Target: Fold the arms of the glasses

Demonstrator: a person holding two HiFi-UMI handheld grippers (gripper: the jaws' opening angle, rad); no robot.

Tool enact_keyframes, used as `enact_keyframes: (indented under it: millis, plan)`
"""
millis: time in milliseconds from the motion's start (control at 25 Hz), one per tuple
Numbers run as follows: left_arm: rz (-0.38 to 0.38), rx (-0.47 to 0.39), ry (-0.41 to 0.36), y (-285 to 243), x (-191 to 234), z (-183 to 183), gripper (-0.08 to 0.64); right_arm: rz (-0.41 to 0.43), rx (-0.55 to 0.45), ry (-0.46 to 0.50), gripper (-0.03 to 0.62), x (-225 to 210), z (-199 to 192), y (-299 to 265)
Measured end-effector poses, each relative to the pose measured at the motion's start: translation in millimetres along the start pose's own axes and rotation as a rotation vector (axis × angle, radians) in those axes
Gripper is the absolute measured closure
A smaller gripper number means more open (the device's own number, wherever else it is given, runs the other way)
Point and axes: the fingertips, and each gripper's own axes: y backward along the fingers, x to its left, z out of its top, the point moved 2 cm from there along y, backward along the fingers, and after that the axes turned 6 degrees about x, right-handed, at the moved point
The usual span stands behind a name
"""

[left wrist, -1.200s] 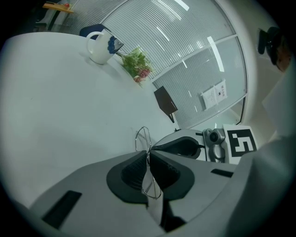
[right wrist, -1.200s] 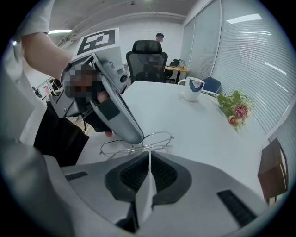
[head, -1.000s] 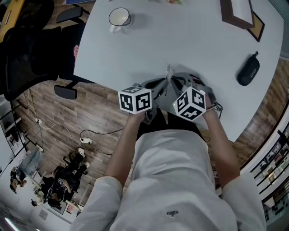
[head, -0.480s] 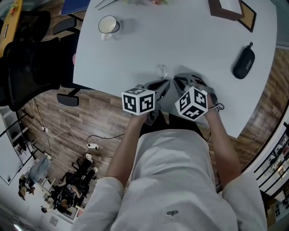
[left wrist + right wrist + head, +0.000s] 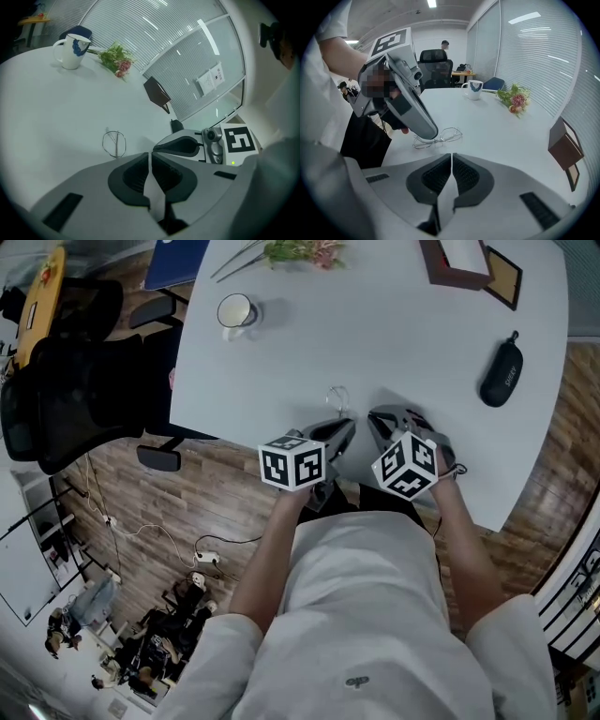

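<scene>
We are backing the left gripper (image 5: 347, 428) and right gripper (image 5: 374, 416) off the thin wire-framed glasses (image 5: 337, 397), fingers together, empty. Arms are looking folded.

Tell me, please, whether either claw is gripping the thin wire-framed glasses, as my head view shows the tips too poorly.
Observer: No. The left claw is shut on nothing; the thin wire-framed glasses lie on the white table beyond it.
Operator: And the right one?
Observer: The right claw is shut and empty too; its view shows the glasses lying ahead, apart from it.
</scene>
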Motion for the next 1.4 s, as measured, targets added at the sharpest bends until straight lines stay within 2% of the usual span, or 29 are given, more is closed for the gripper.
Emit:
enact_keyframes:
  millis: [120,320,480,560,720,840,960,1080,1200,1400]
  plan:
    - [0.001,0.011,-0.028,7.1,-2.5,-0.2,0.526,-0.018,-0.008,-0.020,0.577,3.4,4.2,6.6]
    - [-0.005,0.035,-0.112,18.5,-7.2,-3.7,0.526,-0.034,-0.025,-0.098,0.584,17.9,6.8,16.6]
    - [-0.015,0.050,-0.196,29.3,-11.5,-8.1,0.526,-0.079,-0.018,-0.152,0.584,30.4,3.9,25.2]
    - [-0.003,0.045,-0.276,38.9,-14.4,-10.9,0.526,-0.103,-0.021,-0.179,0.584,38.8,6.2,31.5]
    - [0.040,0.017,-0.489,63.2,-25.2,-12.5,0.526,-0.163,-0.057,-0.239,0.584,54.0,18.7,47.8]
    - [0.019,-0.023,-0.602,81.4,-41.5,-10.4,0.526,-0.203,-0.084,-0.281,0.584,64.1,27.9,60.5]
    - [-0.034,-0.080,-0.698,103.6,-60.8,-9.0,0.526,-0.244,-0.112,-0.305,0.584,74.5,38.9,75.5]
    - [-0.072,-0.147,-0.754,127.7,-75.3,-7.5,0.526,-0.290,-0.168,-0.358,0.584,83.6,51.2,92.6]
    - [-0.063,-0.180,-0.816,146.2,-80.5,-10.5,0.529,-0.344,-0.238,-0.431,0.584,91.1,61.7,111.0]
    - [-0.085,-0.225,-0.825,174.4,-87.4,-14.3,0.537,-0.426,-0.361,-0.548,0.586,102.2,72.0,141.2]
